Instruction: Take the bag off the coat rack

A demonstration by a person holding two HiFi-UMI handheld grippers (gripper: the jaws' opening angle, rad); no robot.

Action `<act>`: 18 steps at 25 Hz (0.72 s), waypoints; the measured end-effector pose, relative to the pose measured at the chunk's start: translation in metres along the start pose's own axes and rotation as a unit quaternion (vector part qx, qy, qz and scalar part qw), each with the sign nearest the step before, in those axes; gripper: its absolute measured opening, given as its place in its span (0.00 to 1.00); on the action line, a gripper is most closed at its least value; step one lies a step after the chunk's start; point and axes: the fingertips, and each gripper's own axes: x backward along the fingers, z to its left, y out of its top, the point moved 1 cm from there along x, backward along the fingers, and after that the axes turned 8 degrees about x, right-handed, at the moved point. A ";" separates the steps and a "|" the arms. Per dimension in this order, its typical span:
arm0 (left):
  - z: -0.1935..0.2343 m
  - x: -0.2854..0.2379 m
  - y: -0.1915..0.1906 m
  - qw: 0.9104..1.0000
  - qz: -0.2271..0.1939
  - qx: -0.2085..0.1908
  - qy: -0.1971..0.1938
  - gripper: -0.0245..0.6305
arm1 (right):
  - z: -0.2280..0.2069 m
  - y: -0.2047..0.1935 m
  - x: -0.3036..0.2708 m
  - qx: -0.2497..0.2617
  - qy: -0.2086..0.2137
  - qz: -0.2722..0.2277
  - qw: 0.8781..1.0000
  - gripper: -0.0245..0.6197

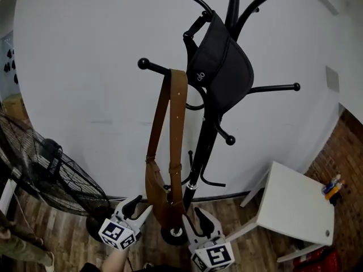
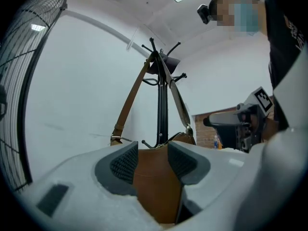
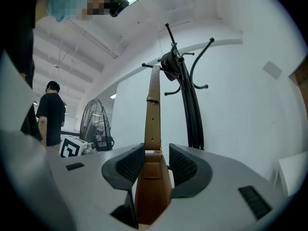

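L gripper (image 1: 140, 207), R gripper (image 1: 193, 220) clamp bag (image 1: 156, 192), hangs vert, strap (image 1: 177, 123) up

Fan (image 1: 57, 174) crowded lower left; white table (image 1: 295, 203) blocked lower right; rack pole (image 1: 205, 146) stood centre frame; gaps either side lay open.

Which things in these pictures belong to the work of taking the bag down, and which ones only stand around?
Part of the job:
brown bag, hung by its strap on the coat rack
left gripper and right gripper, both closed on the bag's body

Just standing by:
black bag, higher on the rack
fan on the floor
white table
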 end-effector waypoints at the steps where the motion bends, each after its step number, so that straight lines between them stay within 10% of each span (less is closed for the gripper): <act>1: 0.004 -0.003 0.002 1.000 -0.001 -0.002 -0.007 0.32 | 0.001 0.006 -0.003 0.012 -0.009 -0.007 1.000 0.25; 18: 0.030 -0.036 0.018 0.997 -0.022 -0.014 -0.068 0.41 | 0.020 0.070 -0.076 0.132 -0.111 -0.035 0.984 0.30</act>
